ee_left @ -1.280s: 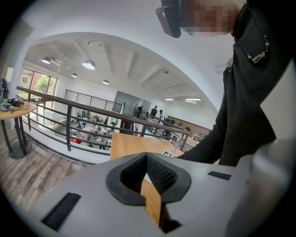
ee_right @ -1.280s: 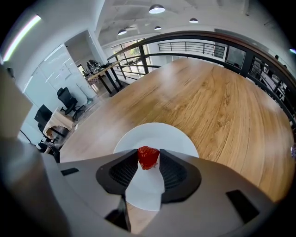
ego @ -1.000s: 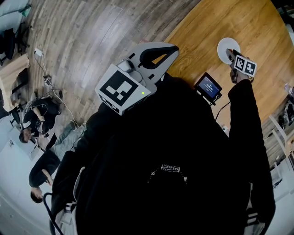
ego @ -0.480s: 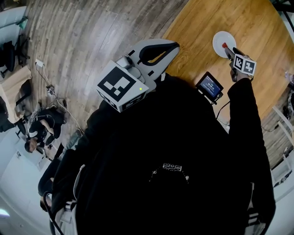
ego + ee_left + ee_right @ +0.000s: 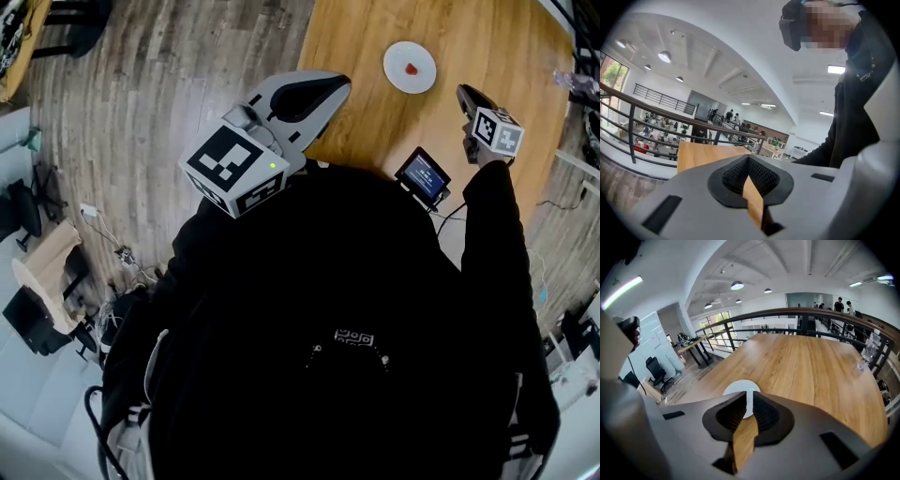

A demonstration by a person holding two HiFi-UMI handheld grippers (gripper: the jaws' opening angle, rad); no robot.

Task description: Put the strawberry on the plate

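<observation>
The red strawberry (image 5: 411, 68) lies near the middle of the white plate (image 5: 397, 79) on the round wooden table (image 5: 487, 37). My right gripper (image 5: 463, 92) hovers to the right of the plate, apart from it. Its jaws are closing to a narrow slit with nothing between them. In the right gripper view the plate (image 5: 736, 388) shows just beyond the right gripper (image 5: 749, 404), and the jaws hide the strawberry. My left gripper (image 5: 343, 86) is held close to the body at the table's near edge. In its own view the left gripper (image 5: 749, 163) has empty pads that meet.
A small device with a lit screen (image 5: 424, 175) and its cable sit at the table's near edge. A clear plastic bottle (image 5: 868, 352) stands at the table's far right by a dark railing (image 5: 801, 312). Wooden floor (image 5: 169, 84) lies to the left.
The right gripper, which held the strawberry over the plate, has let it go and drawn back to the right. The strawberry now rests alone on the plate. The head view has shifted.
</observation>
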